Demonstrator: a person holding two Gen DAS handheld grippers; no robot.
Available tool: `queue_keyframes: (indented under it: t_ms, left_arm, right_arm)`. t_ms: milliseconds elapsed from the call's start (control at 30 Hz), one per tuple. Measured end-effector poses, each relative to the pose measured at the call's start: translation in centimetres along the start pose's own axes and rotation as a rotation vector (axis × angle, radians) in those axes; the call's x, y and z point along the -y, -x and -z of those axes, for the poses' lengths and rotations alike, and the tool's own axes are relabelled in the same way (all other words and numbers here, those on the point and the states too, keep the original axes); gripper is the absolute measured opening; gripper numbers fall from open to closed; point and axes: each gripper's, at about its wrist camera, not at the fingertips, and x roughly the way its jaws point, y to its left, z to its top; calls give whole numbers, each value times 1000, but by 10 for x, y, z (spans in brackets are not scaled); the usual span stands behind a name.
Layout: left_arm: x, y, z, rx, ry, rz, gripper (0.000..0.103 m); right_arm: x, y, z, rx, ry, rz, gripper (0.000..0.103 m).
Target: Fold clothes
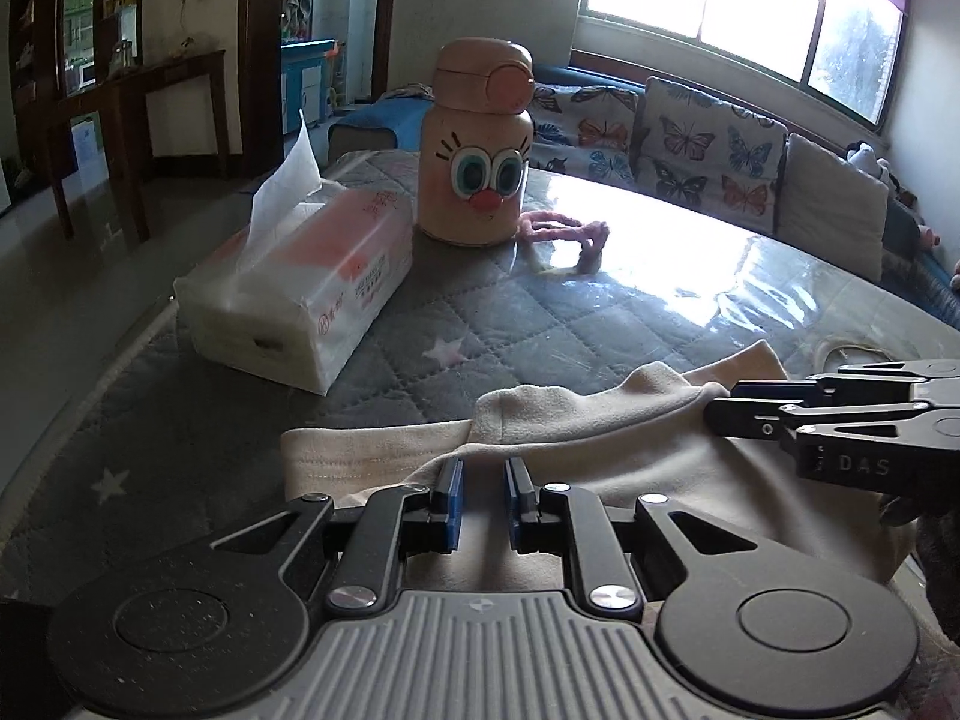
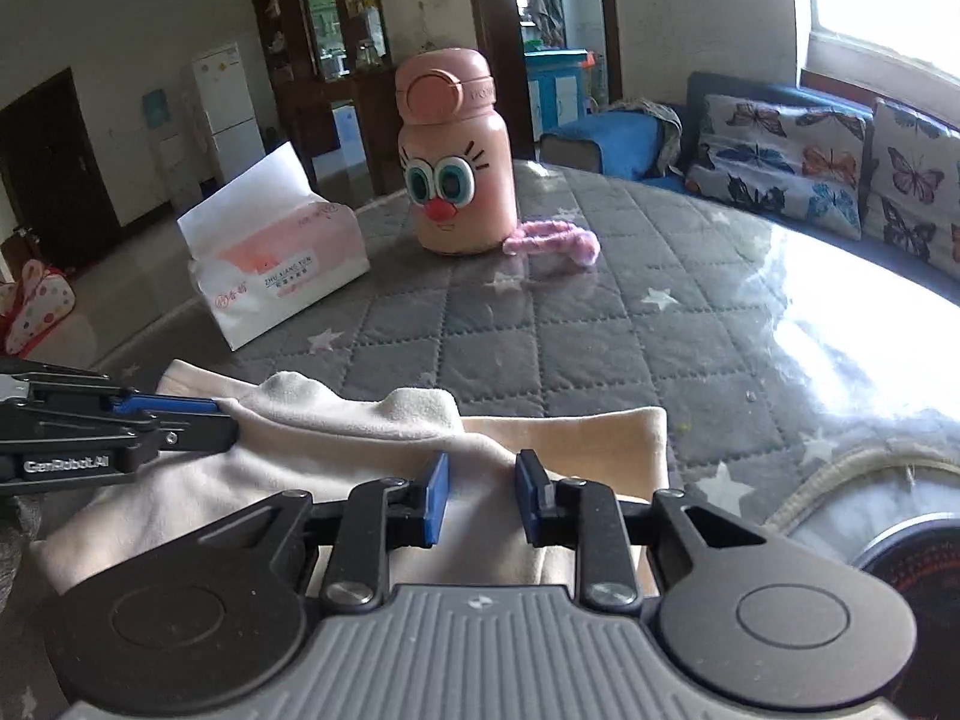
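Note:
A cream garment lies crumpled on the near part of the grey quilted table, with a fold ridge running across it. My left gripper hovers low over its left part, blue pads a little apart with only cloth showing beneath the gap. The right gripper comes in from the right, its tips at the ridge. In the right wrist view the right gripper is open over the garment, near its hemmed right edge. The left gripper reaches in from the left and touches the cloth.
A tissue pack and a peach bottle with a cartoon face stand further back, with a pink fuzzy strap beside the bottle. A sofa with butterfly cushions runs behind the table. A dark round object sits at the near right.

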Motion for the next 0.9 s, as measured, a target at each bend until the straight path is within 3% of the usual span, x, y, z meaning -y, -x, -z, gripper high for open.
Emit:
queue_keyframes:
  t_ms: [267,533,700,900]
  left_arm:
    - [20,28,7,45,-49,59,17]
    - [48,39,28,33,-112,128,17]
    - [51,38,38,25,-119,123,17]
    - [51,49,46,33,-117,127,22]
  right_arm:
    - [-19,25,6,-17,93,-41,25]
    - [-46,43,25,-37,197,-67,25]
    - [-60,50,38,-44,273,-43,25]
    - [-57,66,46,-34,244,-55,25]
